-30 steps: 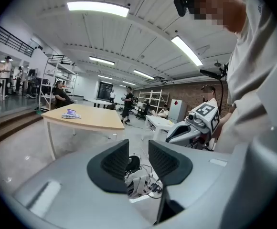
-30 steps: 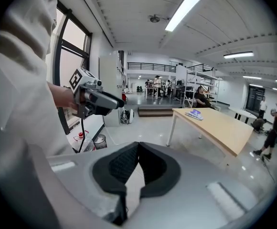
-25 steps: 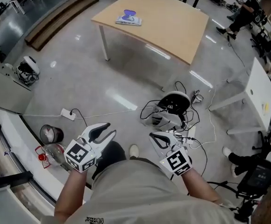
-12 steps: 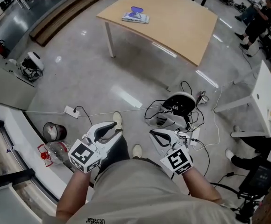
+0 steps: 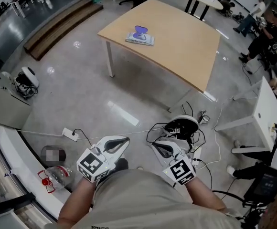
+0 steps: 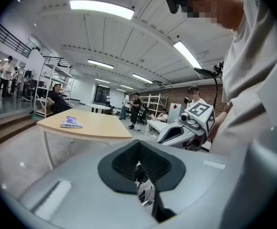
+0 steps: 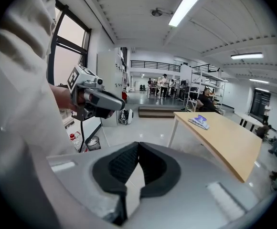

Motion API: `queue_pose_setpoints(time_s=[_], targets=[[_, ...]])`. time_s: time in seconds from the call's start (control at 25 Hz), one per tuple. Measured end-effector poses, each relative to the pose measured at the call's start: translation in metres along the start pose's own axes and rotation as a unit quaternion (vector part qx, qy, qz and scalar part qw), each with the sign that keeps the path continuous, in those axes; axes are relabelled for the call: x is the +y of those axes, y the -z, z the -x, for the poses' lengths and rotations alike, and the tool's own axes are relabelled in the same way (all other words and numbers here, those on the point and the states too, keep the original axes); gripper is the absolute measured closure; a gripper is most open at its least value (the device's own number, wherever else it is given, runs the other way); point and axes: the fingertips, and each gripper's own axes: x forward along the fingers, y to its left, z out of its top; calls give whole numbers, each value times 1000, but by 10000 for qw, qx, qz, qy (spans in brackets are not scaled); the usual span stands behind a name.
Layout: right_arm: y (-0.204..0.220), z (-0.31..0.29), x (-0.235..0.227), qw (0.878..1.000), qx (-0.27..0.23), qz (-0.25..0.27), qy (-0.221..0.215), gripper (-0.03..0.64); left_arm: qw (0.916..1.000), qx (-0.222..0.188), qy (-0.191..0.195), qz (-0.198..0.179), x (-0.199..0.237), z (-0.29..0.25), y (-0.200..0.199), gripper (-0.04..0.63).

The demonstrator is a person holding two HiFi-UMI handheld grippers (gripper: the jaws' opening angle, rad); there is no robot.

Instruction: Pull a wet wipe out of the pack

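**Pack far off, both claws shut and empty**

The flat white-and-purple wet wipe pack (image 5: 139, 36) lies near the far-left edge of the pale wooden table (image 5: 186, 37). That is about twelve o'clock from the person and well apart from both tools, so by my reading no reach has begun. The left gripper (image 5: 127, 140) has just been closing, and its own view shows the dark pads met with nothing between them. The right gripper (image 5: 154, 145) is likewise closed on nothing, tips touching.

A tangle of black cables (image 5: 196, 137) surrounds a round black-and-white device (image 5: 180, 124) on the grey floor, at one o'clock just beyond the right gripper. A straight walk to the table could snag a foot there. A white power strip (image 5: 70, 135) and its lead lie at ten o'clock of the left gripper. At the table the pack sits loose, so a one-claw pull would likely drag or lift the whole pack unless the other claw pins it. Both claws must open first.

Only the head view shows the floor clutter and the gap to the table. The gripper views miss that, but they show the jaw tips meeting. They also show, side-on, a purple part rising above the pack's flat body — a flap or a wipe, too small to tell.
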Motion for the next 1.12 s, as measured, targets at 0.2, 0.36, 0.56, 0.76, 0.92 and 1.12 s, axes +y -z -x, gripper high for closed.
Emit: queue_pose_setpoints(time_s=[0.2,0.36,0.56,0.76,0.92,1.12], targets=[[-50,-62,-21,10000,-18,13,32,615,9992,219,334,25,60,12,-5,591],[-75,-107,-36,10000,1,8,92,615,9984,194,511,159,112,20,-8,591],[-86,-140,-65,9997,89,-148,184,614,9977,318,557,201,160,4,-5,591],[-75,-166,-112,9992,184,-278,201,614,9966,500,627,187,196,-39,-1,591],[-81,-194,-168,9995,185,-207,153,614,9972,507,503,227,239,-79,-21,591],[-97,-216,-259,9998,6,-95,168,615,9974,556,448,91,290,-147,-57,591]])
